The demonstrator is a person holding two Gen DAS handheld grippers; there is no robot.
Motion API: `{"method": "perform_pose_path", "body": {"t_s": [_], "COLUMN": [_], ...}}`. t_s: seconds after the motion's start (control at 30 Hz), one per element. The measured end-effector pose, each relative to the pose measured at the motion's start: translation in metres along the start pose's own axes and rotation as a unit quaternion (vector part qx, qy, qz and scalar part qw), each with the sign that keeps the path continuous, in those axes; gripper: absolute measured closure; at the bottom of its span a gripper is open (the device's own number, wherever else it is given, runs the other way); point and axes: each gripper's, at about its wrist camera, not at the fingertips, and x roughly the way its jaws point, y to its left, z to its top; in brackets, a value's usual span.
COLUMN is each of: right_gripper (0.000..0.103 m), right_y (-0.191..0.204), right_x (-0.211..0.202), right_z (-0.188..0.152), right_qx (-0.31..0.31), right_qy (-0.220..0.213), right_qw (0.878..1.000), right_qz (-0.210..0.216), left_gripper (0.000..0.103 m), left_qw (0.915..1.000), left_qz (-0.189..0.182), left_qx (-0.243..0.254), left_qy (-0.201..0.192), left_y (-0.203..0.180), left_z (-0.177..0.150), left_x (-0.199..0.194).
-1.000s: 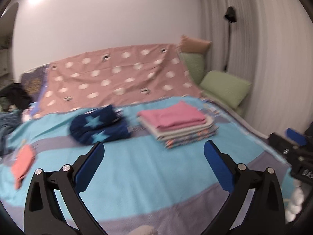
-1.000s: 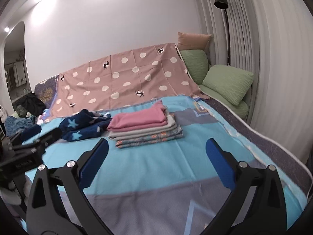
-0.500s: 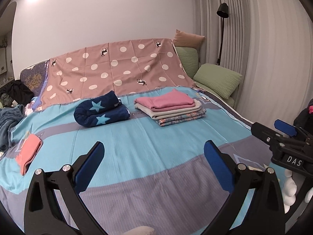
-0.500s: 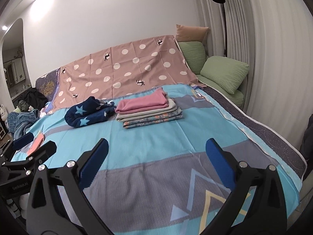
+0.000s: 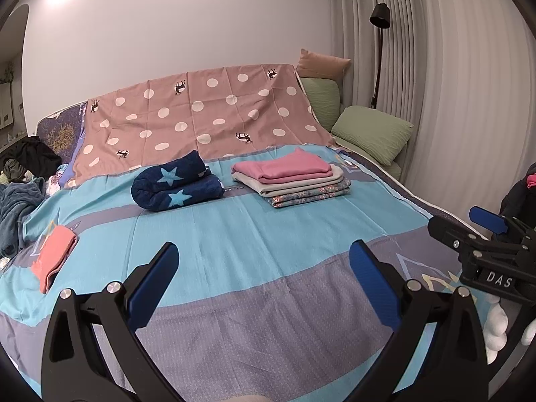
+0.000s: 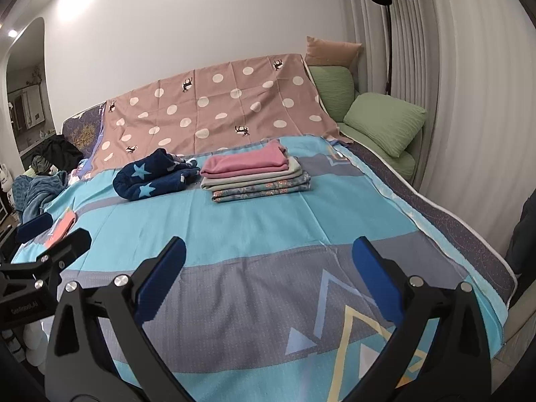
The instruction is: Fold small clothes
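A stack of folded clothes (image 5: 291,179) with a pink piece on top lies on the bed's blue cover (image 5: 234,234); it also shows in the right wrist view (image 6: 254,177). A navy star-print garment (image 5: 176,186) lies folded to its left, also seen in the right wrist view (image 6: 150,177). A small folded coral piece (image 5: 53,254) lies at the bed's left edge. My left gripper (image 5: 264,274) is open and empty above the near end of the bed. My right gripper (image 6: 268,274) is open and empty, and appears at the right of the left wrist view (image 5: 485,234).
A pink polka-dot sheet (image 5: 201,124) covers the bed's head. Green pillows (image 5: 372,132) lie at the far right by the curtain and a black floor lamp (image 5: 378,33). Loose dark and blue clothes (image 5: 20,181) pile up beyond the bed's left side.
Both grippers have pulled back from the folded clothes toward the foot of the bed and stay open. The clothes have not moved.
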Motion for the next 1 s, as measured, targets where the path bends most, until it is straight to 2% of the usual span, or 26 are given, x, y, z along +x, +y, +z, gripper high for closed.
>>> {"method": "perform_pose_path", "body": {"t_s": [1.0], "right_gripper": [0.002], "right_y": [0.020], "right_x": [0.000], "right_z": [-0.009], "right_qx": [-0.029], "right_qy": [0.018], "right_qw": [0.999], "right_qz": [0.022], "left_gripper": [0.001], "left_qw": [0.9999], "left_qz": [-0.001], "left_qx": [0.004], "left_qy": [0.015], "left_y": [0.000], "left_z": [-0.012], "left_x": [0.001]}}
